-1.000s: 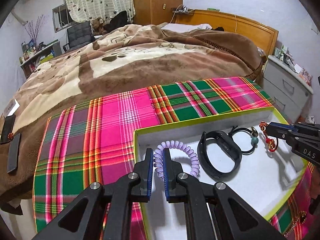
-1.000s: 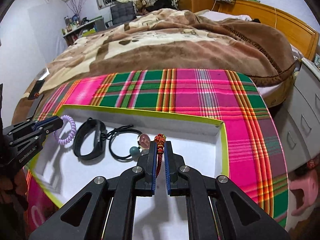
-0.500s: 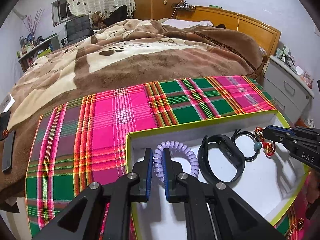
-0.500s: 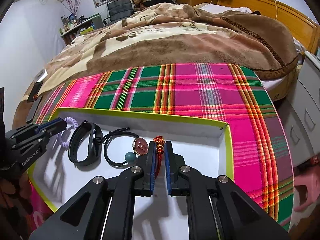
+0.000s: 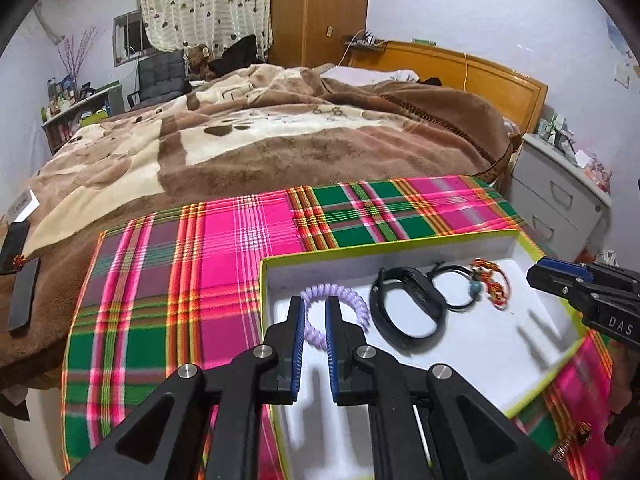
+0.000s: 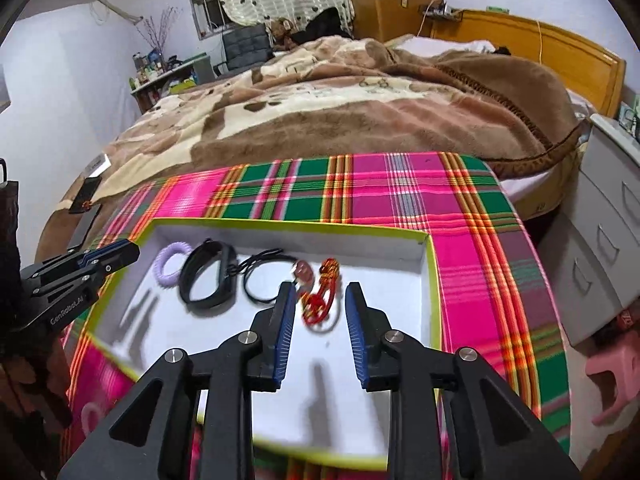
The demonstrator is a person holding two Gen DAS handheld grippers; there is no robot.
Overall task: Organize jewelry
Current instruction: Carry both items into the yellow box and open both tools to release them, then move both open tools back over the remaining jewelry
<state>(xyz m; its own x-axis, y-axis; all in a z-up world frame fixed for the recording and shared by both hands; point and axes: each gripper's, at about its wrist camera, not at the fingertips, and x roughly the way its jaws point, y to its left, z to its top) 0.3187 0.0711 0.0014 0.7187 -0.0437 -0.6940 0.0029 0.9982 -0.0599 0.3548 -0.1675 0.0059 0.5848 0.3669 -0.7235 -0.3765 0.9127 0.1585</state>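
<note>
A white tray with a lime-green rim (image 5: 384, 242) (image 6: 280, 225) lies on a plaid cloth. In it lie a purple coil hair tie (image 5: 334, 312) (image 6: 172, 266), a black wristband (image 5: 408, 308) (image 6: 206, 278), a black cord bracelet with a teal bead (image 5: 456, 292) (image 6: 260, 280) and a red knotted cord bracelet (image 5: 490, 284) (image 6: 322, 298). My left gripper (image 5: 312, 308) (image 6: 120, 254) is slightly open around the coil hair tie, which rests on the tray. My right gripper (image 6: 318, 294) (image 5: 540, 274) is open above the red bracelet, which lies free on the tray.
The plaid cloth (image 5: 224, 264) covers the foot of a bed with a brown blanket (image 5: 280, 140). Dark phones (image 5: 20, 288) lie at the left. A grey drawer unit (image 6: 608, 216) stands at the right. A pink stool (image 6: 612, 372) is below it.
My right gripper has opened and let go of the red bracelet, which now lies in the tray. My left gripper has opened slightly off the purple coil tie. Both have pulled back and up.
</note>
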